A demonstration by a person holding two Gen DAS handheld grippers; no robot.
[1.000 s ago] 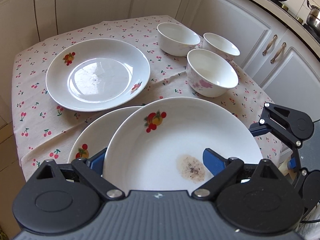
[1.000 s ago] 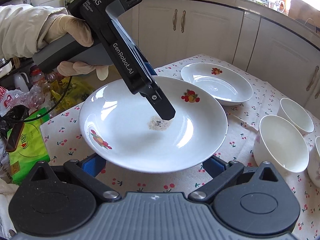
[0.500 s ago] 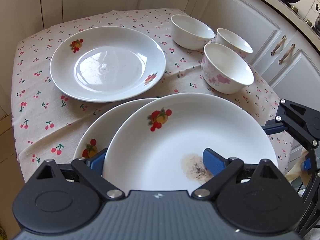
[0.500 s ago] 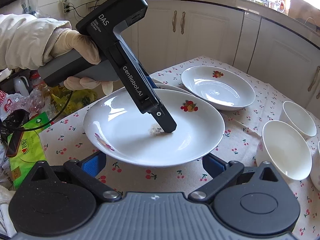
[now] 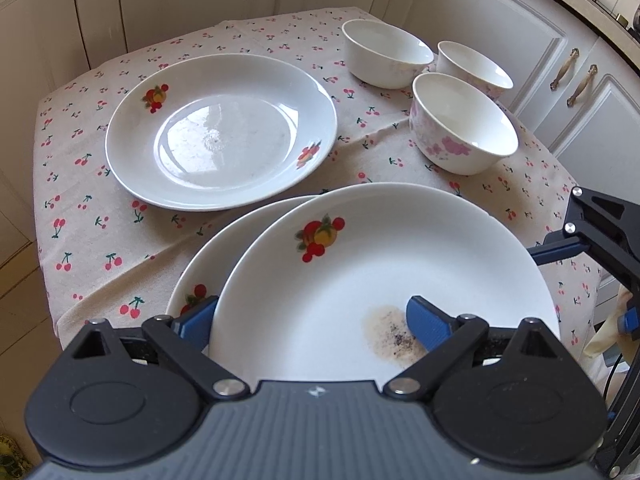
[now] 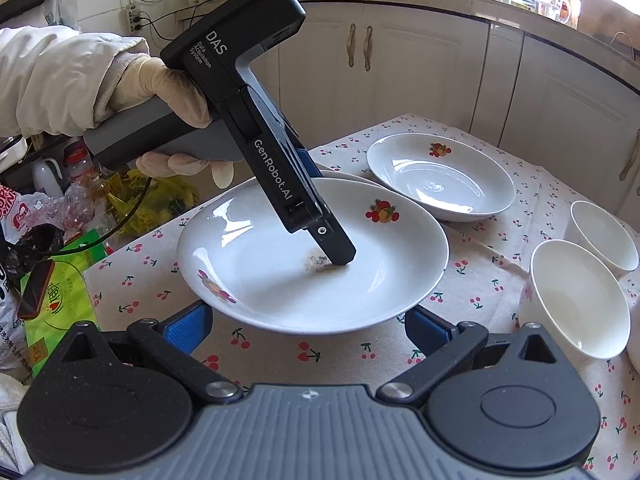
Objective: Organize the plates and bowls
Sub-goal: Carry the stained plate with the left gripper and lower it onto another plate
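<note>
Kitchen, white cabinet fronts on all sides; small table under a cherry-print tablecloth. Stock on the cloth: one empty fruit-motif plate at the far side; three white bowls grouped close together at the right; a second plate at the near edge, mostly covered. Item in hand: stained plate, a brown speckled patch in its well, lying over the second plate but offset toward the right gripper. Left gripper: jaws spread wide, one blue finger inside the well beside the stain, the other finger outside below the rim; whether the pads bear on the rim cannot be told. In the right wrist view its tip rests in the well. Right gripper: jaws wide, nothing between them, just short of the stained plate's near edge. Step judged: stacking the plates, stained plate being seated on the lower one. Next move calls for centring it, then clearing the inner finger without dragging the rim.
</note>
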